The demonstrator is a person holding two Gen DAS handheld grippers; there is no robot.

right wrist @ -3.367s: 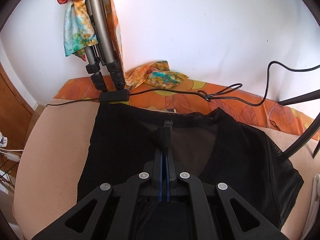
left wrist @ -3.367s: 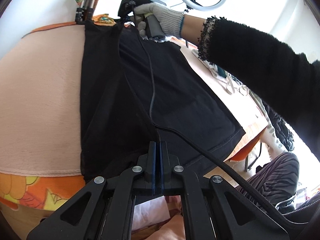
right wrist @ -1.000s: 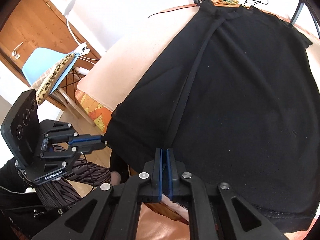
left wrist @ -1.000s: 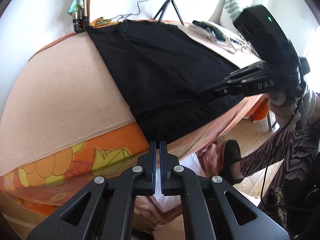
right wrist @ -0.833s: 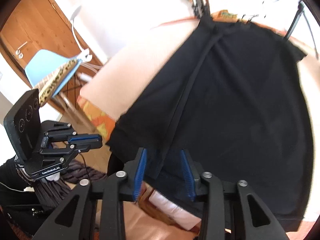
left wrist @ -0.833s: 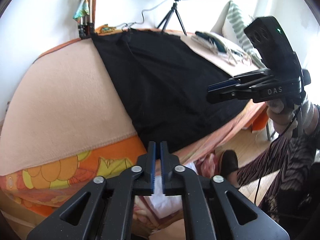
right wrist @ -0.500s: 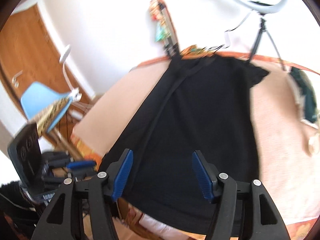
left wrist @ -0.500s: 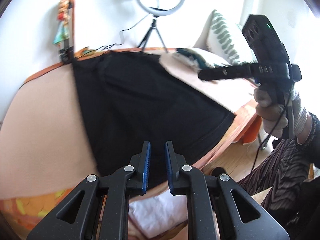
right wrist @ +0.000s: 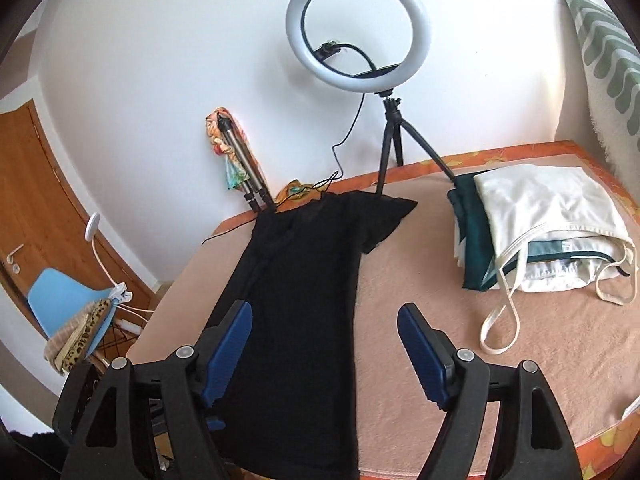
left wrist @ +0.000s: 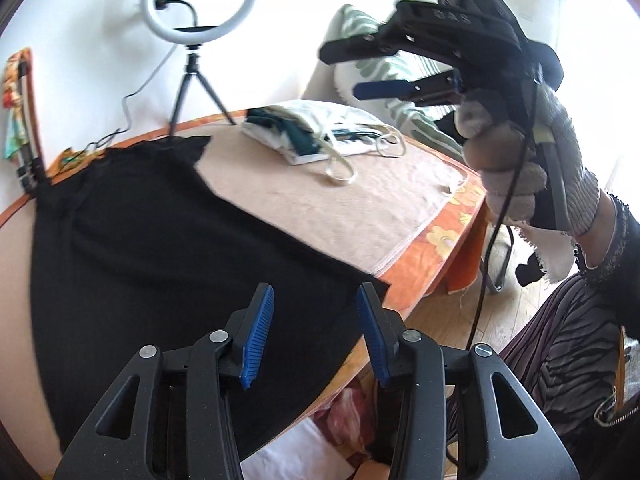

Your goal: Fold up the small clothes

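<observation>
A black garment point(right wrist: 304, 300) is spread flat on the bed point(right wrist: 540, 380), lengthwise from the near edge to the far edge by the wall, with one short sleeve pointing toward the ring light tripod point(right wrist: 390, 148). The garment occupies the left half of the pink cover; its hem lies at the near edge.

The left gripper point(left wrist: 314, 330) is held above the hem near the near edge, its blue-padded jaws spread apart and nothing held between them. The right gripper point(right wrist: 326, 350) is held above the lower part of the garment, its jaws spread wide and empty; in the left wrist view it point(left wrist: 360, 68) is seen raised well above the bed in a gloved hand point(left wrist: 520, 168).

A stack of folded clothes point(right wrist: 536, 228), white over dark green, is seen toward the far right corner of the bed, well apart from the black garment, with white straps trailing toward the near edge.
</observation>
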